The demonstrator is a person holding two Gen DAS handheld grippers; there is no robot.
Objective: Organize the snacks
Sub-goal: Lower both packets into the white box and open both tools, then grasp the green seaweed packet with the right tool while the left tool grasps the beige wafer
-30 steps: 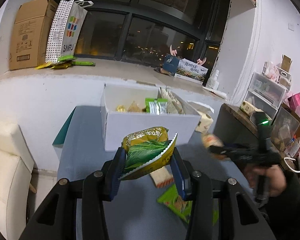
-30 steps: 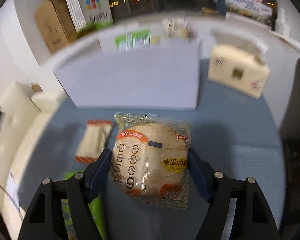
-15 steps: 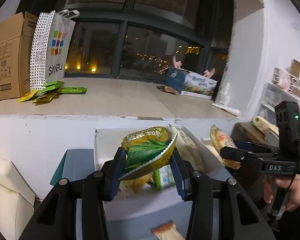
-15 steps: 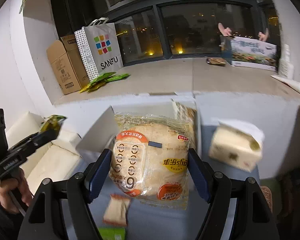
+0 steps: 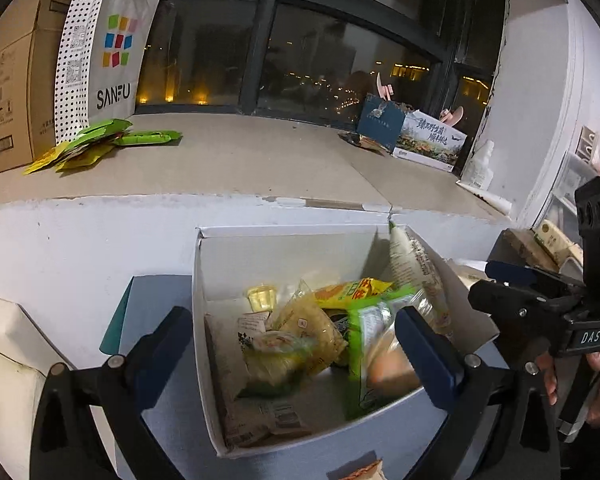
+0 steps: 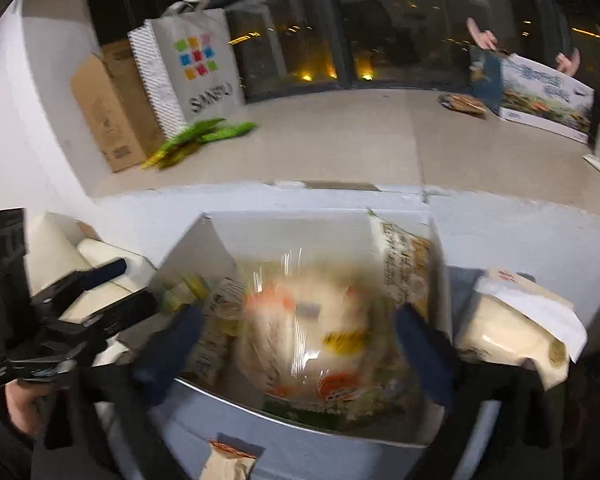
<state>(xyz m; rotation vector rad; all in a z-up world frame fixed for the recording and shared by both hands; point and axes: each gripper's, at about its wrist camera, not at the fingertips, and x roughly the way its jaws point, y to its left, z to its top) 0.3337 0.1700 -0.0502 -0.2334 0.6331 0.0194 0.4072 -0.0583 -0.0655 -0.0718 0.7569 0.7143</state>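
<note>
Both grippers, left and right, have just been opening over the white box, jaws now wide with nothing clamped, so the bread pack drops among snacks already inside.

Glossy, crinkled plastic wrappers fill a smooth matt white cardboard box on a matt grey-blue worktop, the left hand-held gripper is matt black plastic, and the ledge's brown carton is plain matt cardboard.
</note>
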